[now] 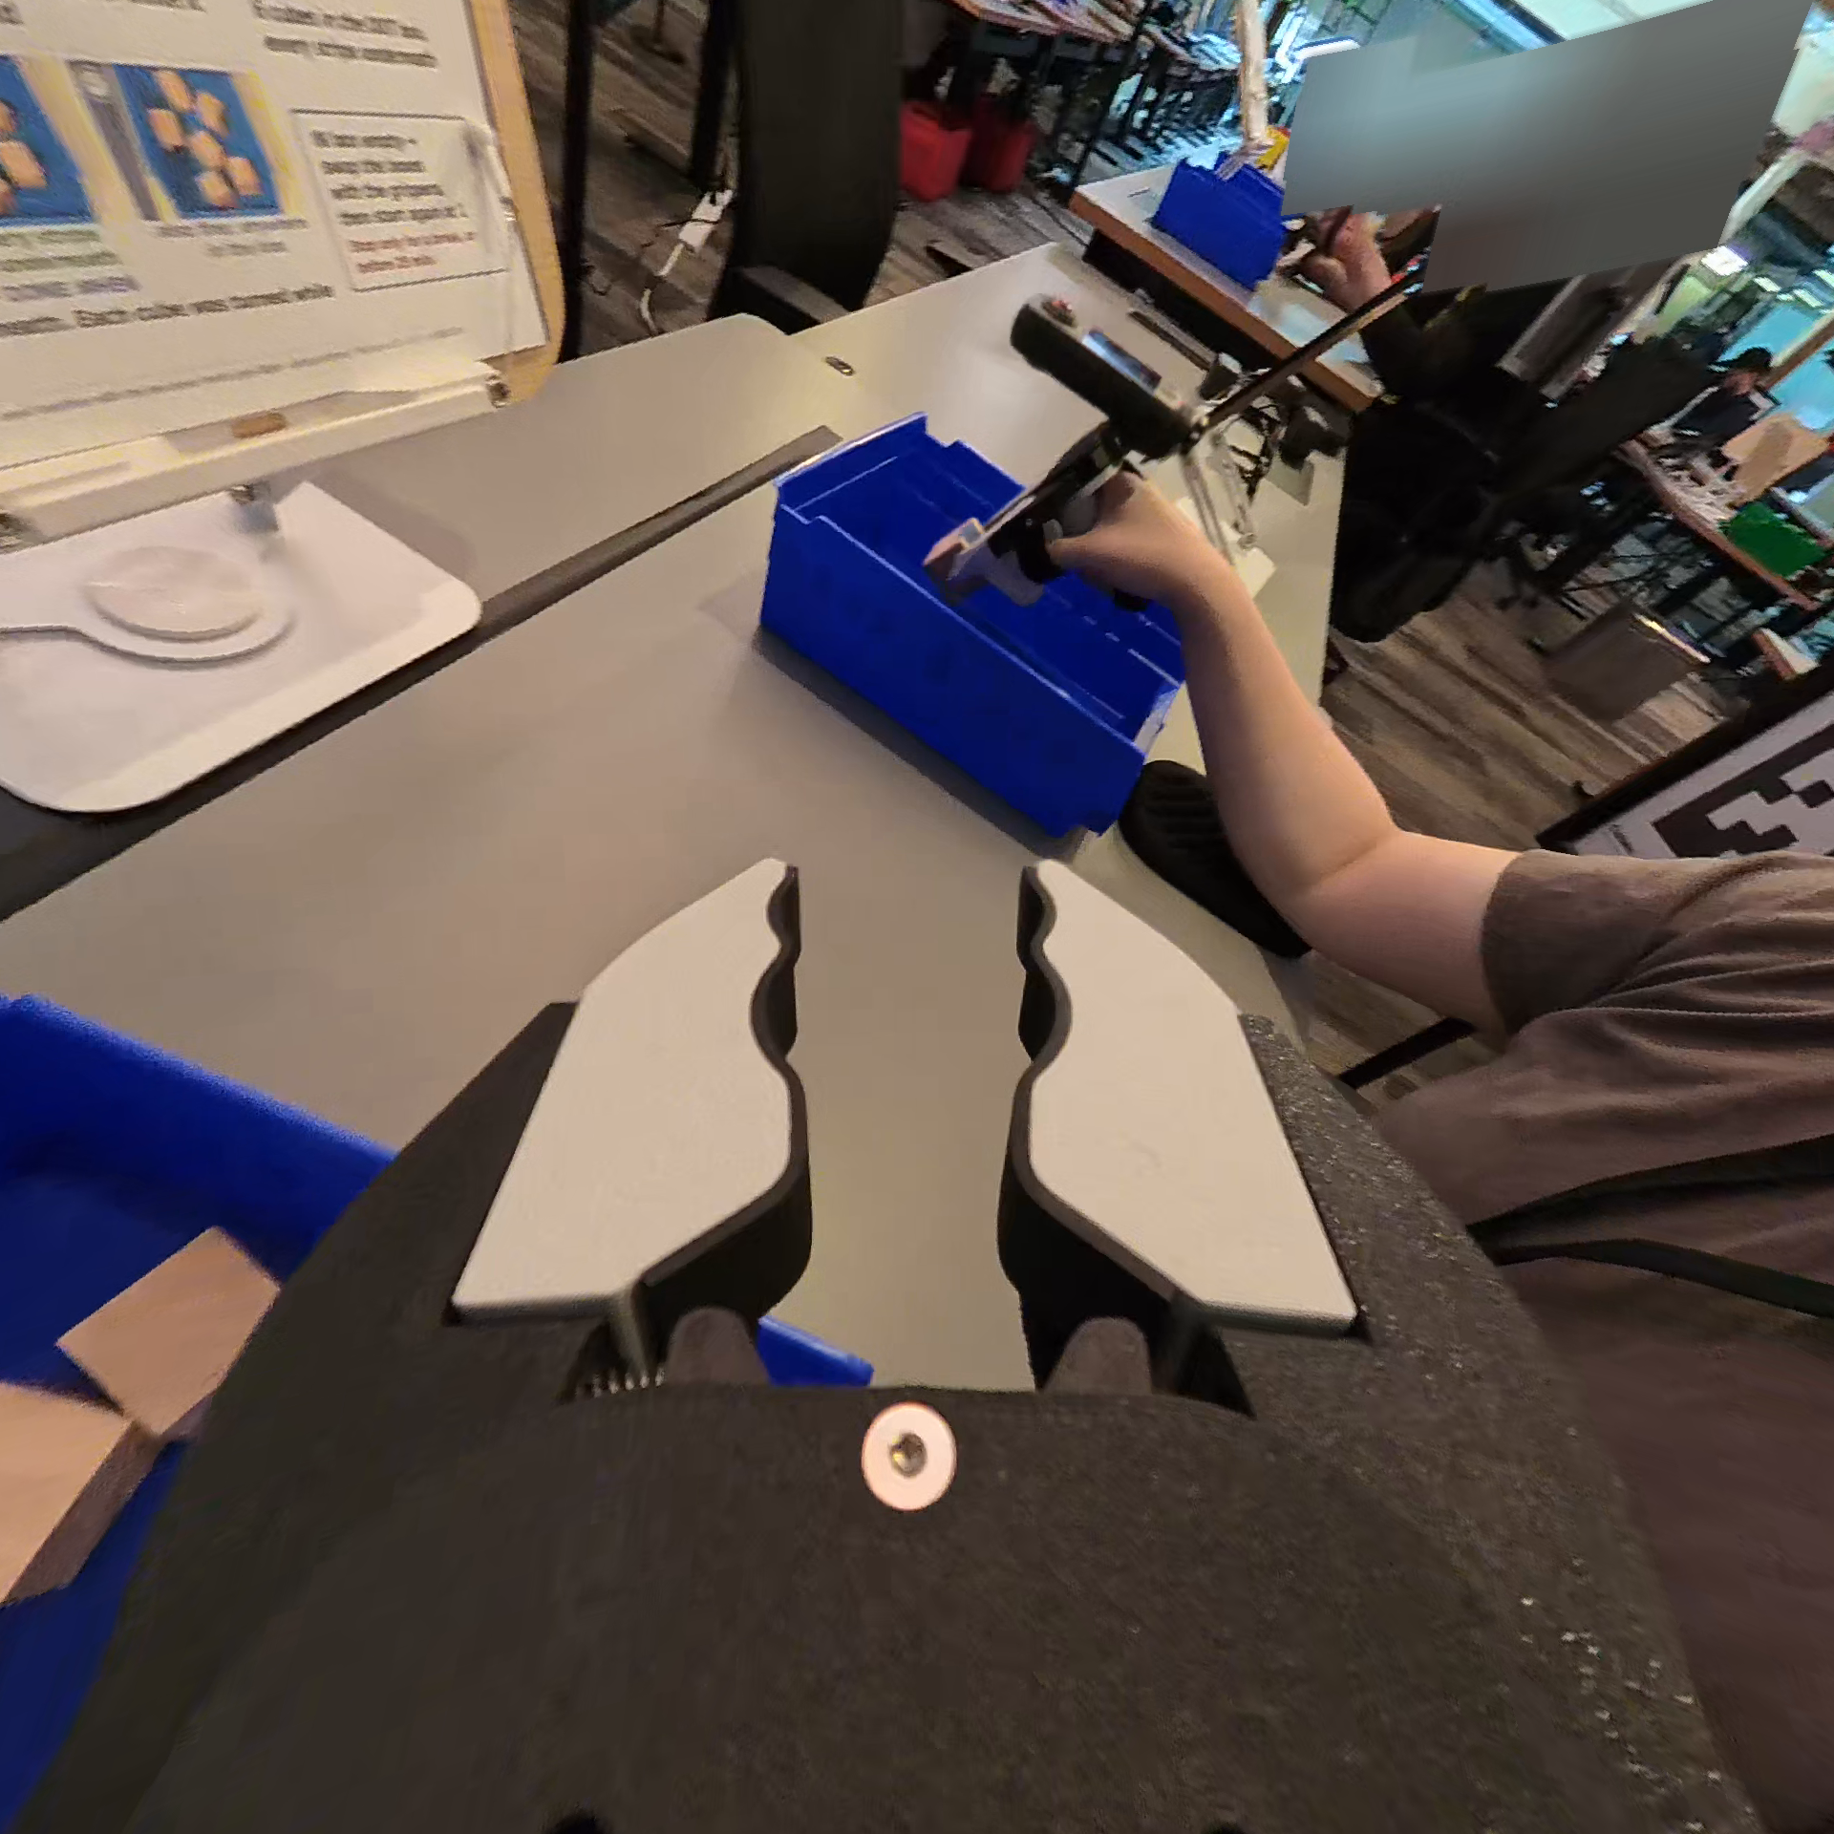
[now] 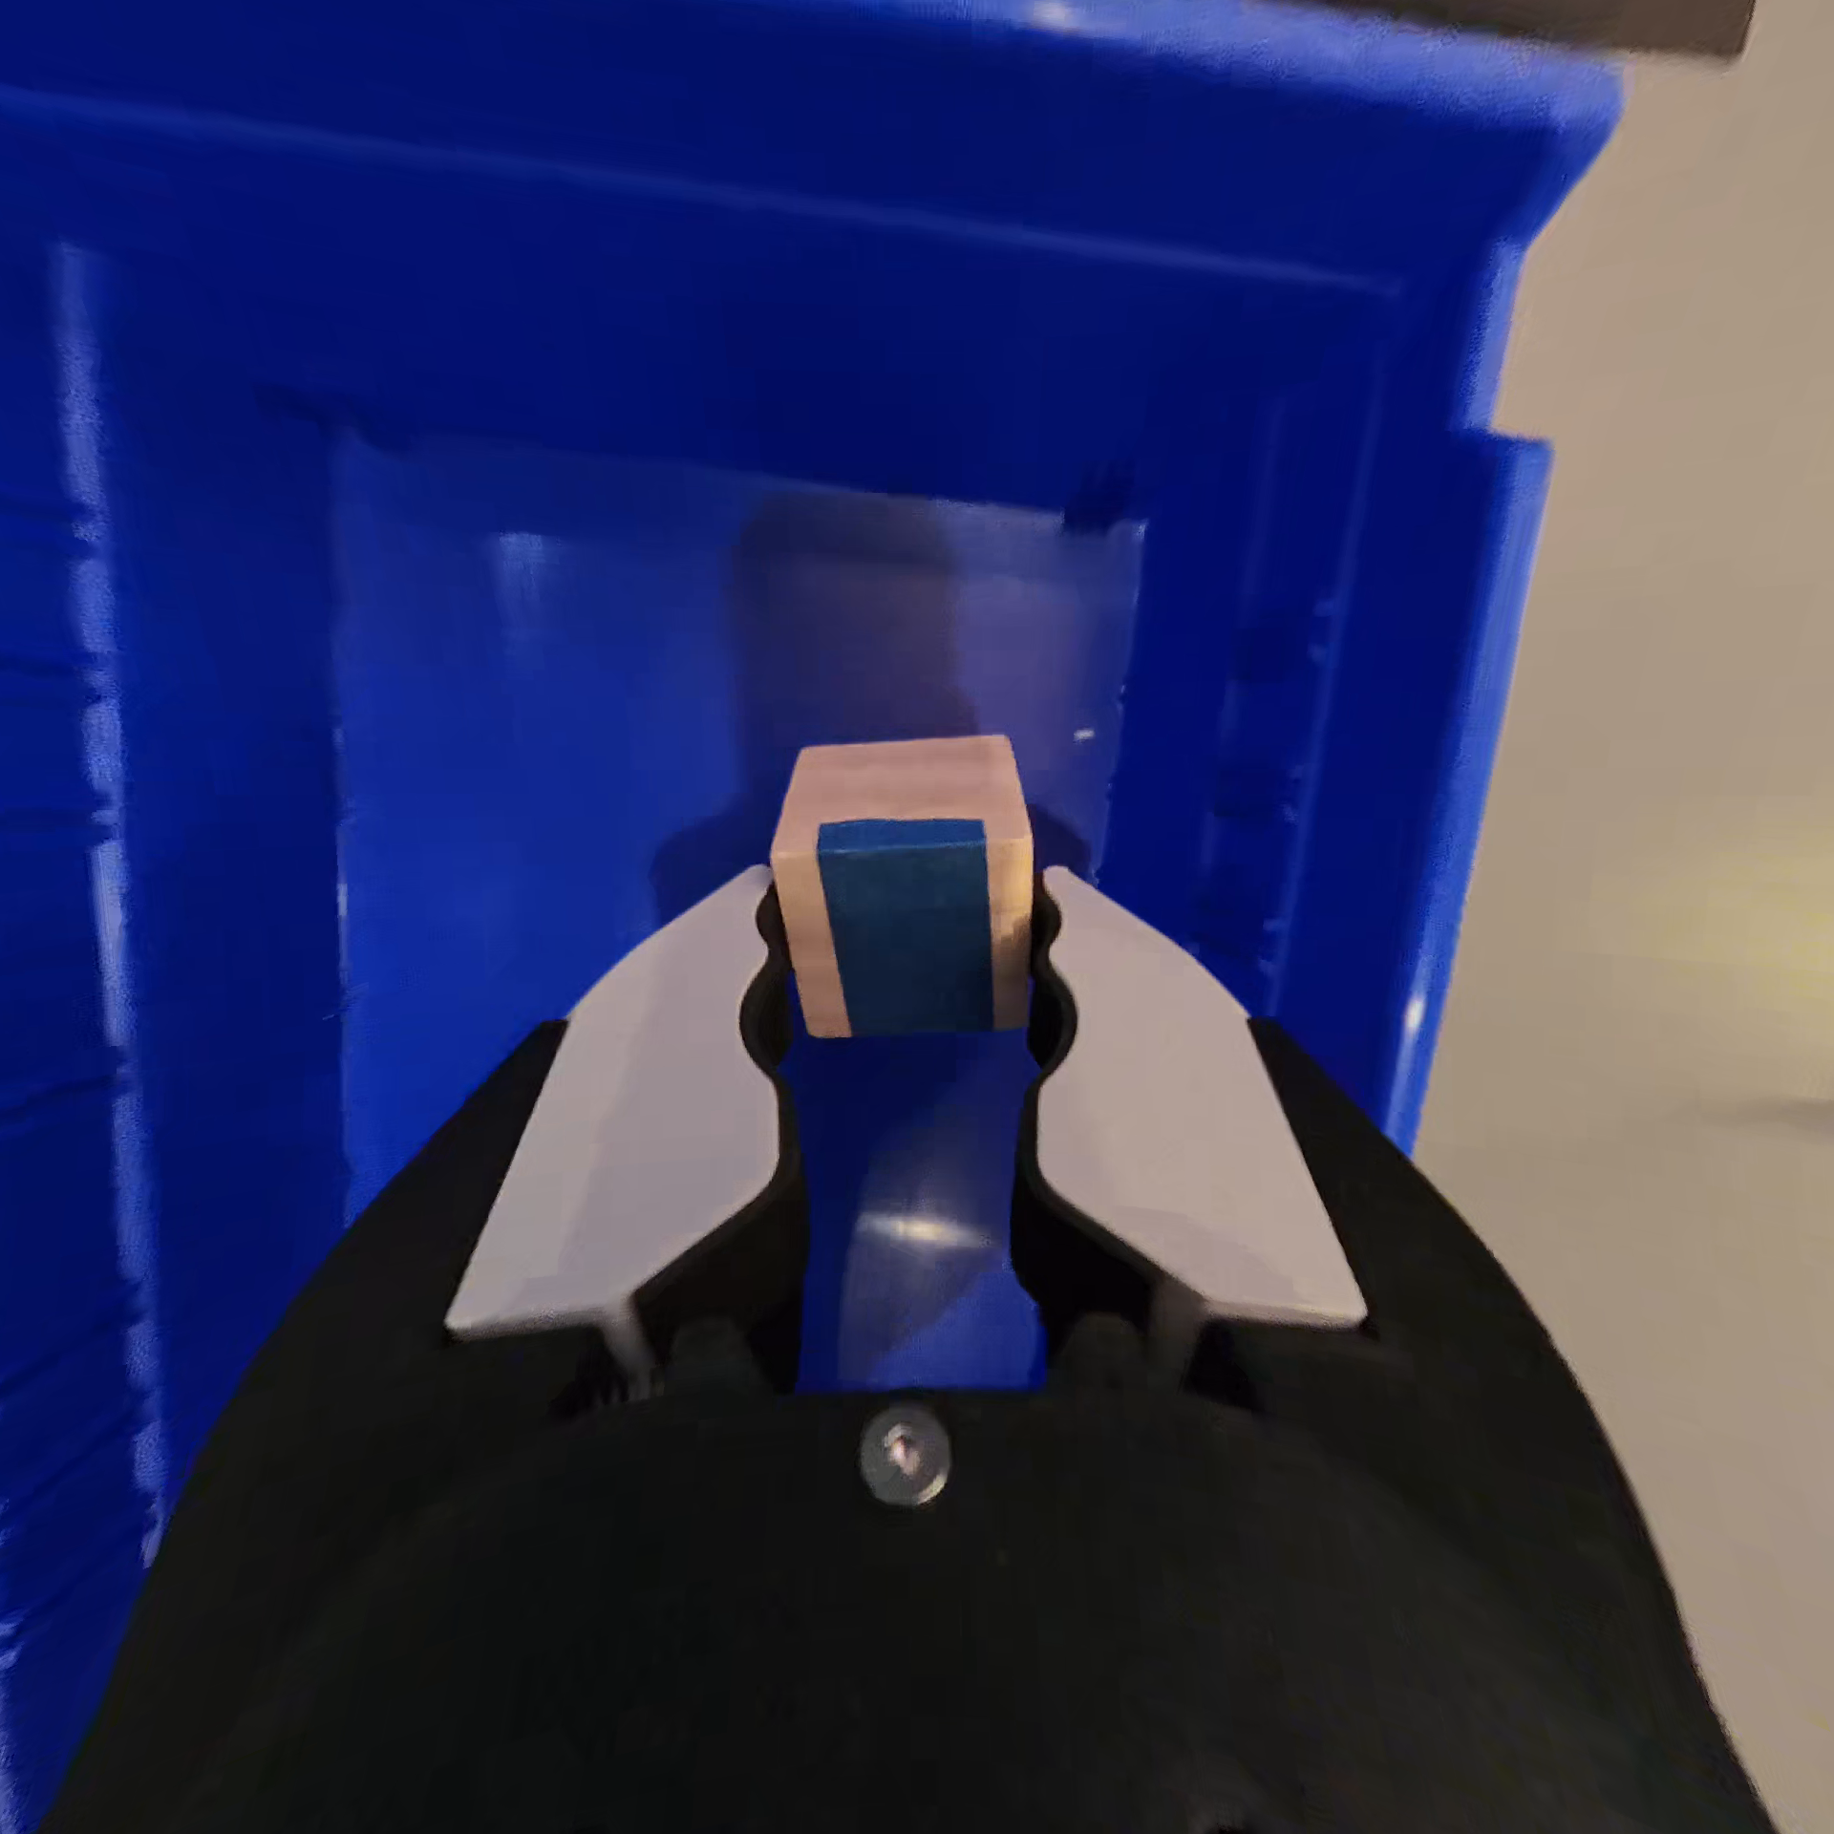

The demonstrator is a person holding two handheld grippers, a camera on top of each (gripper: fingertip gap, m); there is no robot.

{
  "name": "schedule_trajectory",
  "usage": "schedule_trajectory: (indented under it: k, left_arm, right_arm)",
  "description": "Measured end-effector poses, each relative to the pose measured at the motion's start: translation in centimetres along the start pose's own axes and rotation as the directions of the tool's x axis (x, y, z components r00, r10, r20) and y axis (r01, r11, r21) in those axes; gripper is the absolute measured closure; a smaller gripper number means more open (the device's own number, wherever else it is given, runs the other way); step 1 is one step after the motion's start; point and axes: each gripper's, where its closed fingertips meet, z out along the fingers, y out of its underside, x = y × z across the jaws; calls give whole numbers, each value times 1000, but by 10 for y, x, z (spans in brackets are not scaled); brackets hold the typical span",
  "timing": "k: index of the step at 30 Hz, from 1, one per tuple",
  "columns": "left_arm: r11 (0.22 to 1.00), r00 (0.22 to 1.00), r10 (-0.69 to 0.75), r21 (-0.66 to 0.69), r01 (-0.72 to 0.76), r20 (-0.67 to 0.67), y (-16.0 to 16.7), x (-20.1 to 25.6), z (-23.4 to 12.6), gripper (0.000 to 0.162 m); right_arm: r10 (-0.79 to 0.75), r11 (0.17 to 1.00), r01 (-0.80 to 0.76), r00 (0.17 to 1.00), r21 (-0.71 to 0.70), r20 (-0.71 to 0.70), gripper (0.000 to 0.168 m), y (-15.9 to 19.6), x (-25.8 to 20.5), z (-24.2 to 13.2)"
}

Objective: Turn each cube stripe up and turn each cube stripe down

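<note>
My right gripper (image 2: 905, 893) is shut on a wooden cube (image 2: 903, 893) with a blue stripe on the face toward the camera. It holds the cube above the floor of a blue bin (image 2: 248, 695). In the left wrist view that same bin (image 1: 953, 685) stands on the grey table, with the right gripper (image 1: 953, 566) tilted down into it. My left gripper (image 1: 905, 893) is open and empty over the table. Two wooden cubes (image 1: 169, 1330) lie in a second blue bin (image 1: 119, 1112) at the lower left; no stripe shows on them.
A white stand (image 1: 198, 635) with an instruction sheet (image 1: 248, 169) stands at the far left of the table (image 1: 615, 794). A person's arm (image 1: 1290, 784) reaches across the right side. A dark strip (image 1: 655, 526) runs across the table behind the far bin.
</note>
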Motion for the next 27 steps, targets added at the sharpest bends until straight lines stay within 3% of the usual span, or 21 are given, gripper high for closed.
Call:
schedule_trajectory:
  k: [10, 14, 19, 23, 27]
  left_arm:
    - [992, 963, 42, -128, -8, 266, 26, -36, -35, 122]
    - [962, 903, 151, -268, -41, 403, 51, -65, -59, 126]
    - [828, 790, 362, -560, -28, 495, 107, -109, -90, 123]
    - [696, 833, 388, -718, 14, 393, 150, -125, -82, 118]
    - [649, 864, 340, -757, 69, 370, 170, -142, -68, 112]
  right_arm:
    - [31, 995, -38, 997, -94, -72, 122, 9, 10, 25]
    - [9, 997, -14, 998, -75, -69, 115, 5, 9, 27]
    - [-24, 999, 26, 999, 41, -31, 105, -15, -1, 9]
    - [-58, 985, 53, 998, 166, 25, 105, -30, -15, -22]
    - [-86, 971, 72, 995, 226, 51, 104, -34, -21, -46]
